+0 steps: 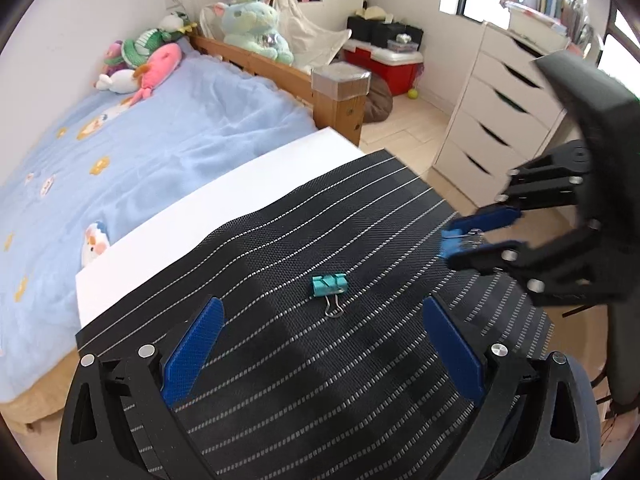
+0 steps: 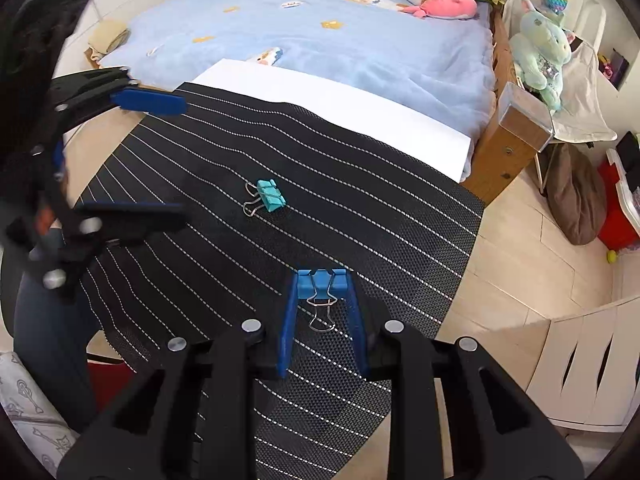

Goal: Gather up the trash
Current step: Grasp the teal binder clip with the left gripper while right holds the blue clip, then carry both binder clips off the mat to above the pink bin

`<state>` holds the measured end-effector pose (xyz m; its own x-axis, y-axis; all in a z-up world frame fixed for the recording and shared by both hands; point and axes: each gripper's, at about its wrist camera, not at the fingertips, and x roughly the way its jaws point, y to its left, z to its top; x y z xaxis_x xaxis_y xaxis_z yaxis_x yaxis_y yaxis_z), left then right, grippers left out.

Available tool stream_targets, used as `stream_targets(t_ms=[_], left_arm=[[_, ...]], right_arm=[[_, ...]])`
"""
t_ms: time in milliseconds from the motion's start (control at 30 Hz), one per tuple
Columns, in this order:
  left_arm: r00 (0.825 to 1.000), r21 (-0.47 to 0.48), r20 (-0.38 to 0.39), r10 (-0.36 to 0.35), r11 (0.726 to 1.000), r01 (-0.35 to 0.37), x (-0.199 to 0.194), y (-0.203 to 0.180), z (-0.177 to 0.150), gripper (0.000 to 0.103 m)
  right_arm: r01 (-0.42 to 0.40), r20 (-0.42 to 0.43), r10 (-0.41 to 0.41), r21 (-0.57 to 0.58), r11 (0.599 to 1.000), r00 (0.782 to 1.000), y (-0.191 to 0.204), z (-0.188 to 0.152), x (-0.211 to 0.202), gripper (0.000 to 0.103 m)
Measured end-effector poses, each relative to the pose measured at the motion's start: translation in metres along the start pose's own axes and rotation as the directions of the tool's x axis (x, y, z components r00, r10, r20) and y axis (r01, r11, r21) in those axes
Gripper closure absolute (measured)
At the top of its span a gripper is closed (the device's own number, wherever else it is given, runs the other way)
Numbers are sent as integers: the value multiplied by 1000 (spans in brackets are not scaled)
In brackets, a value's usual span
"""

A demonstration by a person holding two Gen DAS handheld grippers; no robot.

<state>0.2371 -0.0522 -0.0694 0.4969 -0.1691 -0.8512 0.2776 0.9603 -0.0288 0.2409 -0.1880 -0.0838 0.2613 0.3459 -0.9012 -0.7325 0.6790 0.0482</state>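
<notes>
A teal binder clip (image 1: pixel 329 285) lies on the black striped mat (image 1: pixel 360 220), wire handles toward the camera. My left gripper (image 1: pixel 320 312) hovers just short of it, open, jaws wide apart with nothing between them. Seen from the right wrist, the teal clip (image 2: pixel 271 196) lies mid-mat, and the left gripper (image 2: pixel 176 156) comes in from the left, open. My right gripper (image 2: pixel 322 280) is shut on a blue binder clip (image 2: pixel 320 282), held by its body with the wire handles hanging back. In the left wrist view the right gripper (image 1: pixel 460 245) holds that blue clip (image 1: pixel 450 245) over the mat's right edge.
The mat lies on a white board (image 1: pixel 200 216) against a bed with a light blue blanket (image 1: pixel 140 120) and plush toys (image 1: pixel 156 64). A wooden bedpost (image 1: pixel 340 108), a white drawer unit (image 1: pixel 500 112), a red and white cooler (image 1: pixel 384 64) and tiled floor (image 1: pixel 404 136) surround it.
</notes>
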Motion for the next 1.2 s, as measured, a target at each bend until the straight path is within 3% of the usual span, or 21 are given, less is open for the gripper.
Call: stream_targets(t_ms=[333, 400, 533, 667, 733, 833, 1200], left_arm=[[998, 5, -55, 18, 1000, -18, 38, -2, 6, 8], [998, 4, -63, 19, 1000, -19, 43, -3, 6, 20], [997, -1, -77, 24, 1000, -25, 52, -4, 5, 31], [996, 2, -86, 36, 999, -36, 56, -5, 3, 53], [996, -4, -83, 33, 999, -34, 56, -5, 3, 58], [996, 1, -87, 33, 999, -33, 57, -6, 3, 78], [998, 4, -66, 17, 1000, -17, 37, -2, -1, 79]], right_arm=[[8, -5, -8, 12, 1000, 1000, -6, -6, -4, 79], [7, -8, -7, 14, 1000, 1000, -8, -8, -3, 79], [6, -8, -6, 17, 1000, 1000, -9, -9, -2, 79], [4, -7, -4, 19, 1000, 1000, -9, -10, -1, 79], [3, -6, -3, 19, 1000, 1000, -10, -10, -1, 79], [2, -5, -2, 19, 1000, 1000, -10, -10, -1, 79], [-11, 13, 11, 15, 1000, 1000, -3, -7, 0, 79]])
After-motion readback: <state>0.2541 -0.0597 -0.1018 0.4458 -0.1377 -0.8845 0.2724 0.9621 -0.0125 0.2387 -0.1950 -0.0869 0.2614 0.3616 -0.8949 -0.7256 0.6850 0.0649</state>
